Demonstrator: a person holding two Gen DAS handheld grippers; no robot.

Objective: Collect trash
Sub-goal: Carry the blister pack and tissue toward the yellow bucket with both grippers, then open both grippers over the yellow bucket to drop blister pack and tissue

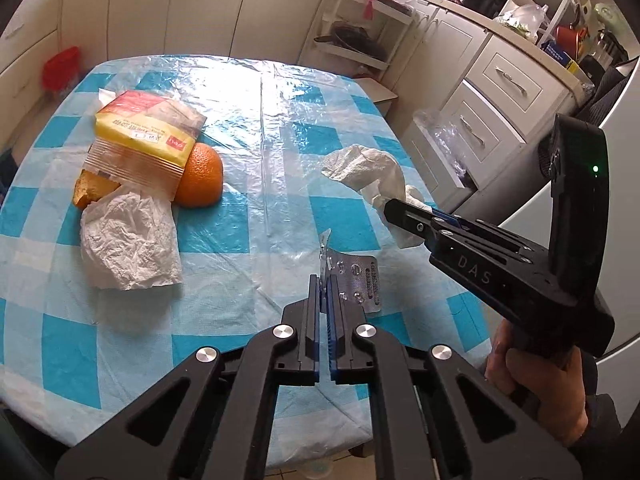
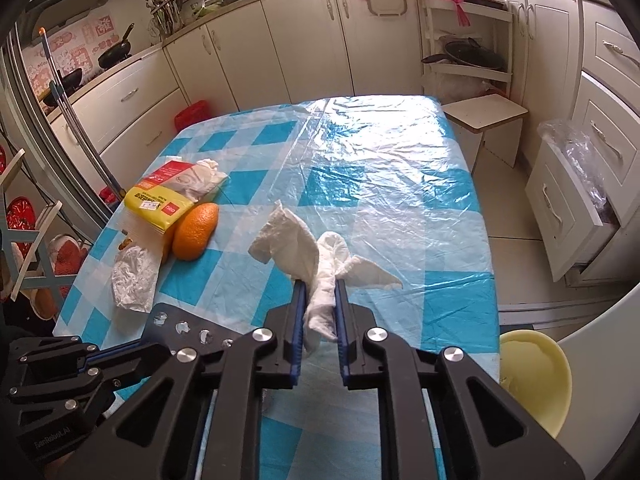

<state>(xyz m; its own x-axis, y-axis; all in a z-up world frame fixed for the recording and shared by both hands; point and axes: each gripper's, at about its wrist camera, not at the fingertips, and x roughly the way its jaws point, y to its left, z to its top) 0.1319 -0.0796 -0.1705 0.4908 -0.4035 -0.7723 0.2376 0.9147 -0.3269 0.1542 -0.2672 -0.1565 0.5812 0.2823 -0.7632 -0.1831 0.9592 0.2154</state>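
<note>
Clamped in the left gripper [image 1: 324,284], an empty blister pack [image 1: 358,280] hangs above the table [image 1: 132,332]; the right gripper [image 2: 320,284] pinches a crumpled tissue [image 2: 308,248], both lifted for binning. Farther off wait a paper wad [image 1: 128,236], orange [image 1: 200,176] and yellow packet [image 1: 148,128].

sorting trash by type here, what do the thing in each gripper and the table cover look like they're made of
Left gripper is shut on a blister pack: silvery foil, shiny, with punched-out pill pockets; probably foil over plastic. Right gripper is shut on a tissue: soft white paper, matte, crumpled and faintly embossed. Table cover: thin clear plastic film, glossy and wrinkled, over a blue-and-white check cloth.
</note>
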